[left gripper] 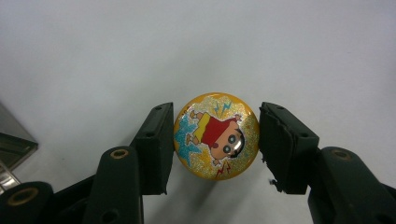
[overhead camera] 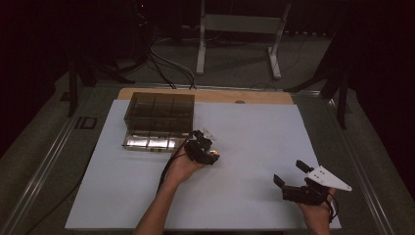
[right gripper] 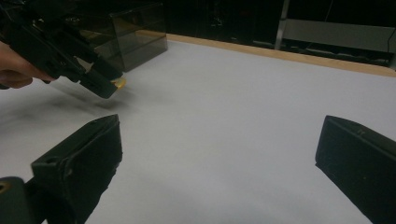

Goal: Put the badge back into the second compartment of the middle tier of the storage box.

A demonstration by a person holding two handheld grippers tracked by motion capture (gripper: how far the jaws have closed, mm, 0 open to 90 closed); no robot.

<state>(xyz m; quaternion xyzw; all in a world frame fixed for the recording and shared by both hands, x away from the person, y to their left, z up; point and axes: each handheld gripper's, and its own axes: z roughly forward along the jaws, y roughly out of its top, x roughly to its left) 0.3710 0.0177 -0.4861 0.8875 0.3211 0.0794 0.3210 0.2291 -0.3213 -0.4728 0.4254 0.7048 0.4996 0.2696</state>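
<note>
Badge (left gripper: pixel 216 136) clamped between left gripper (left gripper: pixel 215 140) fingers; right gripper (right gripper: pixel 219 158) fingers spread, empty.

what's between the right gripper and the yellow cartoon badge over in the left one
Only bare white table: the right gripper view shows nothing between the right gripper and the yellow badge at the left gripper.

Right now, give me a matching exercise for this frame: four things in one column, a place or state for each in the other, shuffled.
Things:
1. left gripper
2. right gripper
3. round cartoon badge
4. smoked clear compartment box

Places or states:
A. jaws wide apart, nothing between them
B. at the far left of the white sheet
C. between two jaws
D. jaws either side of the badge, beside the box

Pairs: 1-D, 2-A, 3-C, 4-B
</note>
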